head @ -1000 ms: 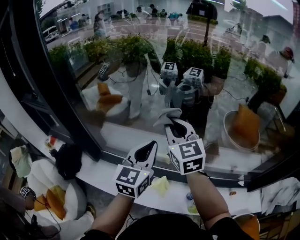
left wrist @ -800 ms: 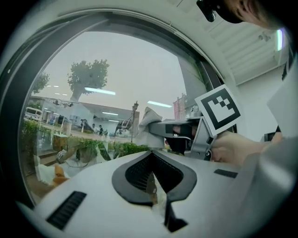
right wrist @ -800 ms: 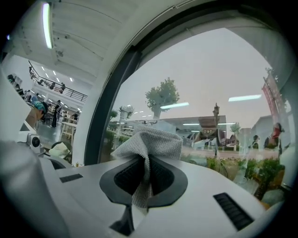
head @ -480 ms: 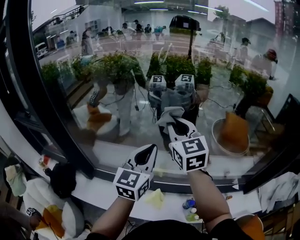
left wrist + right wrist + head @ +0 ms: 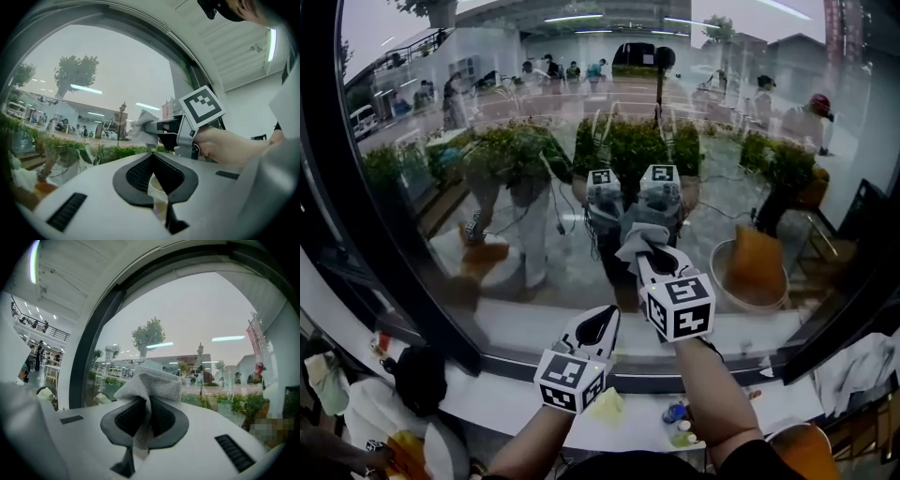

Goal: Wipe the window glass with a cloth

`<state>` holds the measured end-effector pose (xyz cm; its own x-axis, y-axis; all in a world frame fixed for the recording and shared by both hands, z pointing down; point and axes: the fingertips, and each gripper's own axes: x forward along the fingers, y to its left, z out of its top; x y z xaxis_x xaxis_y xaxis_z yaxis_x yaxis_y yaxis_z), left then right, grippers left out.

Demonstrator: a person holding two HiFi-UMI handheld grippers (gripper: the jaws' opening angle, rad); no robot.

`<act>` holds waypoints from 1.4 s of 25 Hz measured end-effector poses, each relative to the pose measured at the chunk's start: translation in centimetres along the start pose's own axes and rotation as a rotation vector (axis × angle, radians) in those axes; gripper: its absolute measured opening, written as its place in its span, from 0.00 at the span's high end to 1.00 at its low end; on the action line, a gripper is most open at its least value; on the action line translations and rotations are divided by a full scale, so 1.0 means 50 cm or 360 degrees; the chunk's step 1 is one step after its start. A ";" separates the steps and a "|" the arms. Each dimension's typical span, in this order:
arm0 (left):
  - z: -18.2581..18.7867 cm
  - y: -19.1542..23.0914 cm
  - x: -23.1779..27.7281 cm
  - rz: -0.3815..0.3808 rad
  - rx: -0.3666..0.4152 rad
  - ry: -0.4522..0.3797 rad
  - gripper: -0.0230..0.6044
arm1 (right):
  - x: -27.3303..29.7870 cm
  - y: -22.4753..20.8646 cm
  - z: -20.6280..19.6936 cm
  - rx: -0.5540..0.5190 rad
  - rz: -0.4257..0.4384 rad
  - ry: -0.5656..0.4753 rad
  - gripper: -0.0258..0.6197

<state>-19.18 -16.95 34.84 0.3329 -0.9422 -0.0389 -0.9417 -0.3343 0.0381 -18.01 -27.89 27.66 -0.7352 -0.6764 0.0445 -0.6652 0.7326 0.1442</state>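
Observation:
The big window glass [image 5: 534,141] fills the upper head view. A grey mesh cloth [image 5: 639,234] is pinched in my right gripper [image 5: 656,251], which is shut on it and held up at the glass; the cloth meets its own reflection there. In the right gripper view the cloth [image 5: 150,380] bunches out of the jaws of the right gripper [image 5: 149,413]. My left gripper [image 5: 602,323] hangs lower and to the left, shut and apart from the glass. The left gripper view shows the left gripper [image 5: 157,176] and, beyond it, the cloth [image 5: 143,124].
A white sill [image 5: 516,394] runs under the window, with a yellow cloth [image 5: 605,405] and small bottles [image 5: 675,422] on it. Black frame bars [image 5: 356,253] bound the pane at left and lower right. A white rag [image 5: 862,370] lies at the far right.
The head view has tilted upward along the window. The right gripper and cloth have closed in on their reflection in the glass. The left gripper has dropped a little lower.

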 end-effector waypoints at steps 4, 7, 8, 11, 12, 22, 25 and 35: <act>-0.005 -0.003 -0.003 -0.0003 -0.0014 0.0008 0.95 | 0.001 0.002 0.002 -0.0008 0.0011 0.0004 0.90; -0.005 -0.006 0.000 -0.0014 -0.0013 0.0013 0.95 | 0.004 0.002 0.006 -0.0009 0.0018 0.0007 0.90; -0.005 -0.008 0.003 -0.0018 -0.0013 0.0014 0.95 | 0.005 0.001 0.006 -0.0013 0.0021 0.0010 0.90; -0.003 -0.023 0.011 -0.0028 -0.0019 0.0006 0.95 | -0.001 -0.007 0.003 -0.0030 0.0035 0.0024 0.90; -0.004 -0.029 0.015 -0.0033 -0.0018 0.0004 0.95 | -0.006 -0.012 0.001 -0.0035 0.0038 0.0028 0.90; -0.015 -0.099 0.088 -0.0074 0.0005 -0.0025 0.95 | -0.062 -0.096 -0.022 -0.0057 0.0042 0.0039 0.90; -0.011 -0.159 0.137 -0.0090 0.0006 -0.0019 0.95 | -0.106 -0.162 -0.024 -0.0054 0.0042 0.0044 0.90; -0.017 -0.283 0.244 -0.0188 -0.0004 0.0018 0.95 | -0.189 -0.310 -0.038 -0.0029 -0.0009 0.0061 0.90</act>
<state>-1.75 -23.75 34.69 0.4420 -0.8964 -0.0319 -0.8958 -0.4430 0.0363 -0.49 -33.01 26.87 -0.7259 -0.6830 0.0813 -0.6664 0.7276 0.1628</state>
